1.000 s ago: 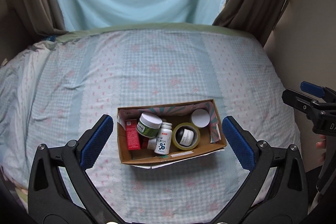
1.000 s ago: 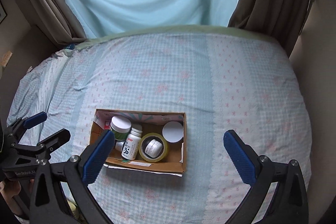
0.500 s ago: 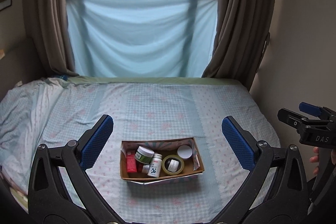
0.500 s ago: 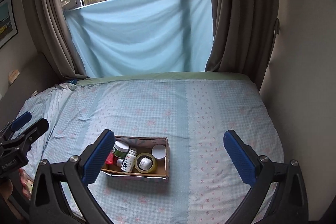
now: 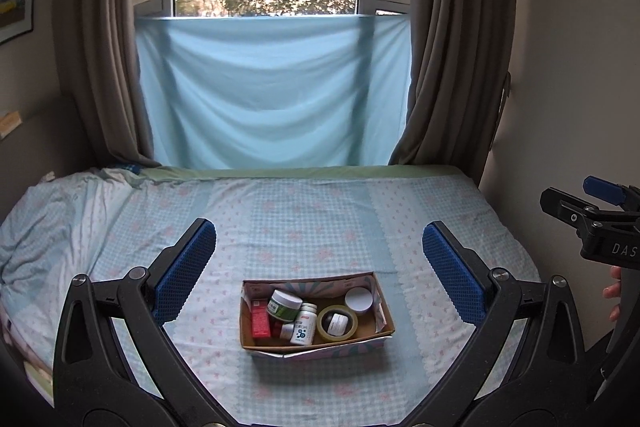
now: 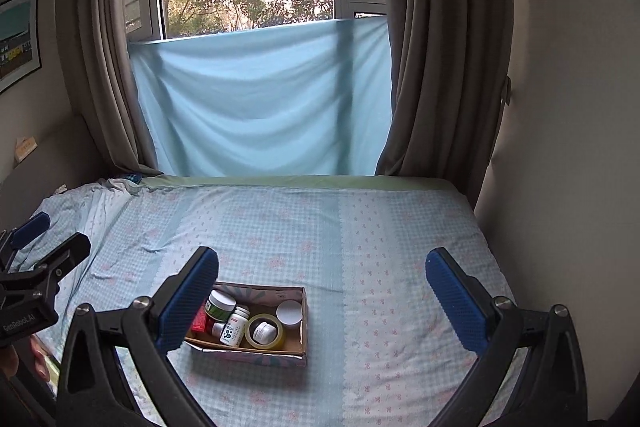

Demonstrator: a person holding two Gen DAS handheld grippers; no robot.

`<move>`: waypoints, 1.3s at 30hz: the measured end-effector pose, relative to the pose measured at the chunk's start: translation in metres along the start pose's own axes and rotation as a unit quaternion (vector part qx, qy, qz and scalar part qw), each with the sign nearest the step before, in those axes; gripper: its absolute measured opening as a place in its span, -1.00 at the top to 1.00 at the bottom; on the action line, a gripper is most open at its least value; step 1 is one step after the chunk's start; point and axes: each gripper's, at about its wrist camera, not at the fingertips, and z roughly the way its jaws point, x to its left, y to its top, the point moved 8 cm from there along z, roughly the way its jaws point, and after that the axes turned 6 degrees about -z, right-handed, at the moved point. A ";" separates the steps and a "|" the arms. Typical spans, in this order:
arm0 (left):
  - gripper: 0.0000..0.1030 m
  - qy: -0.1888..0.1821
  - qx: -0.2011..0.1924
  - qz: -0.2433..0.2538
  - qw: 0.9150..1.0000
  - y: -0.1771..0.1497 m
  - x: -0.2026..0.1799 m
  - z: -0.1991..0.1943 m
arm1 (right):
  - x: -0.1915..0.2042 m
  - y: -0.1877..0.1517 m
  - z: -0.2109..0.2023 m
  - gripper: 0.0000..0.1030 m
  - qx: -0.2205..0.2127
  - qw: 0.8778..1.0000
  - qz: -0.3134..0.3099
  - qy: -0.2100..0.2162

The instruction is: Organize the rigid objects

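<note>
Rectangular cardboard box (image 5: pixel 317 340), round jars (image 5: pixel 284 305)

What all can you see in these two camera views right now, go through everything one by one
cardboard box: 1, brown, open top, on the bed
red carton: 1, red, left end of the box
jar: 1, green with white lid, beside the red carton
bottle: 1, white with blue print, middle of the box
tape roll: 1, yellowish, in the box, ringing a small white jar
round white lid: 1, right rear of the box
bedsheet: 1, pale blue with pink print
cloth: 1, light blue, across the lower window
curtains: 2, grey-brown, either side of the window
left gripper: open, blue pads
right gripper: open, blue pads
</note>
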 end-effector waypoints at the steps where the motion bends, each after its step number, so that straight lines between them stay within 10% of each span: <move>1: -1.00 0.002 -0.001 -0.001 1.000 0.000 0.001 -0.001 | 0.000 0.000 -0.001 -1.00 0.000 1.000 0.001 0.000; 39: -1.00 0.008 -0.016 0.005 1.000 -0.001 0.003 -0.015 | -0.004 -0.006 -0.009 -1.00 -0.011 1.000 0.014 -0.009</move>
